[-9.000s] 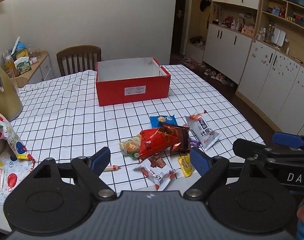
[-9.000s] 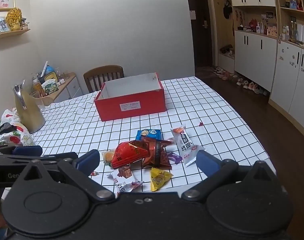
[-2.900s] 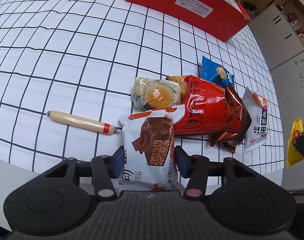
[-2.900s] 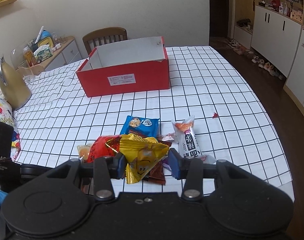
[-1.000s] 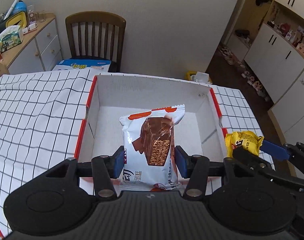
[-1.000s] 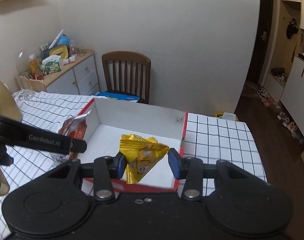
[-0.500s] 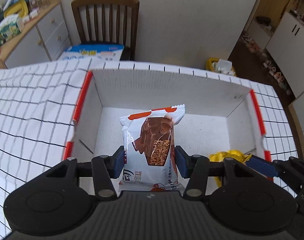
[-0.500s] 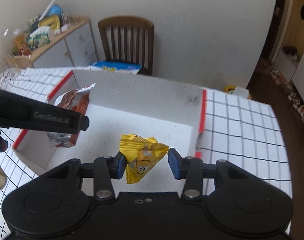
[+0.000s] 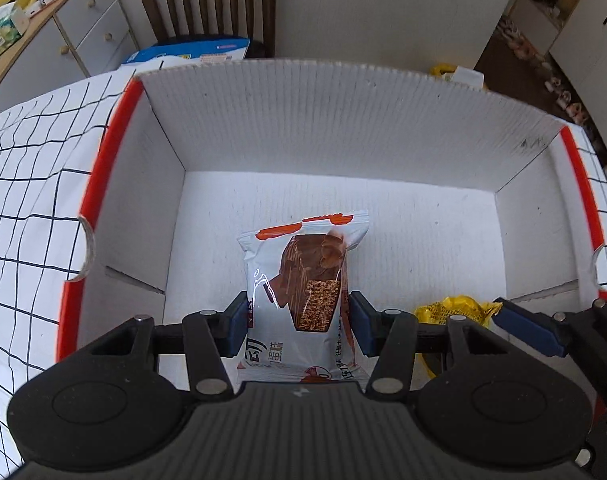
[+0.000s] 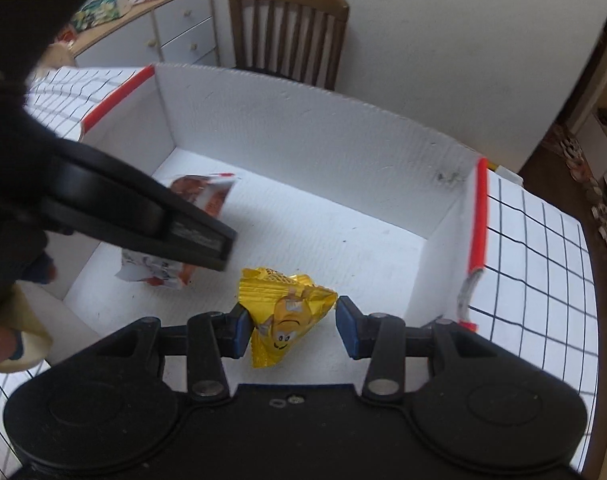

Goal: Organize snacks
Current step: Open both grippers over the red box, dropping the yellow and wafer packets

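Over the white floor of the red box (image 9: pixel 335 128), each hand-held gripper points steeply down, the left hand-held gripper (image 9: pixel 299 322) grasping the cake packet (image 9: pixel 303 280) and the right hand-held gripper (image 10: pixel 289 326) grasping the yellow candy bag (image 10: pixel 287 312).

place: home dining room | cues: wooden chair (image 9: pixel 207 0), drawer cabinet (image 9: pixel 59 36), checked tablecloth (image 9: pixel 27 184), shoes by cupboards (image 9: pixel 559 92)

Wooden chair (image 9: pixel 207 0) behind the table, grey drawer cabinet (image 9: pixel 55 40) to its left.
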A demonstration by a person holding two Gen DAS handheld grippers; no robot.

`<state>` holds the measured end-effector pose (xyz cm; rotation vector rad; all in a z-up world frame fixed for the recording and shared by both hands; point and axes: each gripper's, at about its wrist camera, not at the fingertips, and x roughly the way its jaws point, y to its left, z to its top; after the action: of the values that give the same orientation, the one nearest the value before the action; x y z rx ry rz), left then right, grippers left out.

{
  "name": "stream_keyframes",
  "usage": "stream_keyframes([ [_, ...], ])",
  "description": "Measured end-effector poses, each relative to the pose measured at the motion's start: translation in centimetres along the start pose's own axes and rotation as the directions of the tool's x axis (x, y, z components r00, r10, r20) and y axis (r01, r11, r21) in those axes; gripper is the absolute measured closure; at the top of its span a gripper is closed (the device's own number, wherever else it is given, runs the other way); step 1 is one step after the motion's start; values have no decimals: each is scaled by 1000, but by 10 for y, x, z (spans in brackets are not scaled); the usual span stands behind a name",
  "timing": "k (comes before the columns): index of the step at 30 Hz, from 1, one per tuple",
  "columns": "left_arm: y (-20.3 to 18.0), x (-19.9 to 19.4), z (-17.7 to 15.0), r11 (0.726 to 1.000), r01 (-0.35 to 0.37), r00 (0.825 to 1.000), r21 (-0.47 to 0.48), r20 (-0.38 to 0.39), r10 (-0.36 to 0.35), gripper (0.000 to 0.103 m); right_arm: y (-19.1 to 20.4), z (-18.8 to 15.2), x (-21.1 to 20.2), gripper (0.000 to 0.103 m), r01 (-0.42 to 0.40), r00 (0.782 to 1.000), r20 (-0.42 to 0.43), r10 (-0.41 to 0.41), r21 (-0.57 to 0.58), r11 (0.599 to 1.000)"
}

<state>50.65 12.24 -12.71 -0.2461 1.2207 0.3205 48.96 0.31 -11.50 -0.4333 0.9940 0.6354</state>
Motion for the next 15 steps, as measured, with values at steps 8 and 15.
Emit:
stream_keyframes([
  [8,-3,10,1,1000,-8,1000,12,-26,8,51,-3,1,10,60,-13,999,-45,13,4,1000],
  [15,-5,9,2,1000,2,1000,28,-29,-1,43,-1,0,14,57,-21,997,-68,20,-7,1000],
])
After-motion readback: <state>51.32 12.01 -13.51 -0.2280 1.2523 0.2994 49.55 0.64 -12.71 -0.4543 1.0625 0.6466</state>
